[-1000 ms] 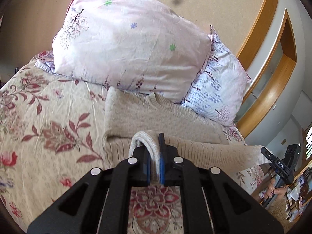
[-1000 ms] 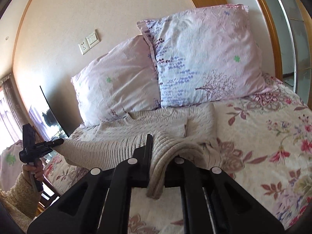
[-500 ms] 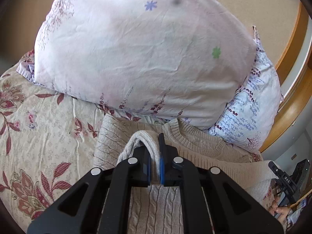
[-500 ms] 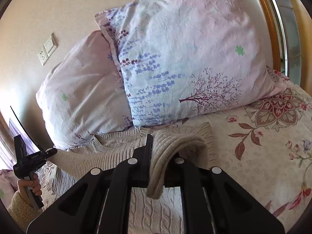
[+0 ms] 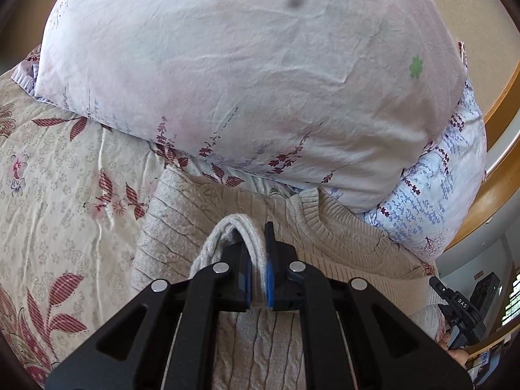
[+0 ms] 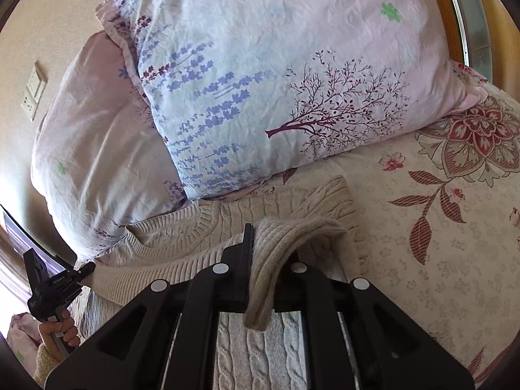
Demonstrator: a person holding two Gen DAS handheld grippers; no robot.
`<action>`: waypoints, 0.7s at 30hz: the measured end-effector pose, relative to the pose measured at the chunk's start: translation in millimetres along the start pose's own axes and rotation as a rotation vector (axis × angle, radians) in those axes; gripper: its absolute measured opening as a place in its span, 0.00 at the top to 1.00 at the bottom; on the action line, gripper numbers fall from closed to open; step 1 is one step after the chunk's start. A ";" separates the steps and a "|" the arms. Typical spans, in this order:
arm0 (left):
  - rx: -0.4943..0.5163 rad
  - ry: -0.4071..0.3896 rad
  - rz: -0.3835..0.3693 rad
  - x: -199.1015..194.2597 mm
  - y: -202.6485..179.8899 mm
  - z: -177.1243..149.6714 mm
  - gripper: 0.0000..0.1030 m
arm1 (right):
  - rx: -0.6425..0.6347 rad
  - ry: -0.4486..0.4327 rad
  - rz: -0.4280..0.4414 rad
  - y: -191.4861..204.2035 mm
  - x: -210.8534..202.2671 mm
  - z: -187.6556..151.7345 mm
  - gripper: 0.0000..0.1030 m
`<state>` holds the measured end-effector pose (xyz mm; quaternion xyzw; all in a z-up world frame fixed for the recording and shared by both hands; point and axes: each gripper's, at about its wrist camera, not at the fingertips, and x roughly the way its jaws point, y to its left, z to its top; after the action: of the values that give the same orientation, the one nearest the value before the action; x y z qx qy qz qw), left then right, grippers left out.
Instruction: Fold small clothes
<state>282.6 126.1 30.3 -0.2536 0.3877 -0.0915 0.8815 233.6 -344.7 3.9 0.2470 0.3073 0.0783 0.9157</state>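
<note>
1. A fold is under way: the sweater (image 5: pixel 260 351) lies on the bed (image 5: pixel 65 201) with its collar up against the pillows, and its bottom hem is held above the collar end, so the lower half is doubled over the upper half.
2. The left gripper (image 5: pixel 258 279) is clamped on one end of the ribbed hem; the cloth loops up between its blue pads.
3. The right gripper (image 6: pixel 260 260) is clamped on the other end of the hem, a thick roll of knit draped over one jaw.
4. Done, by my reading: both side edges look turned in, since the body shows straight edges near the pillows. I cannot see where the sleeves lie.
5. Left, by my reading: lay the hem down by the collar, let go with both grippers, smooth the fold, perhaps fold once more.
6. Count: one sweater, two grippers.
7. Count of the rest: two pillows, pink (image 5: pixel 247 74) and blue-printed (image 6: pixel 276 74), standing at the head edge of the bed; one bed cover.
</note>
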 end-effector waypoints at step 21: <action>0.063 -0.028 0.005 -32.2 1.1 -3.2 0.45 | 0.022 -0.024 -0.073 -34.6 -41.5 -10.3 0.48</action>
<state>258.2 137.4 48.4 -0.2260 0.3730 -0.0980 0.8946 194.0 -382.8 1.3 0.2466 0.3061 0.0383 0.9187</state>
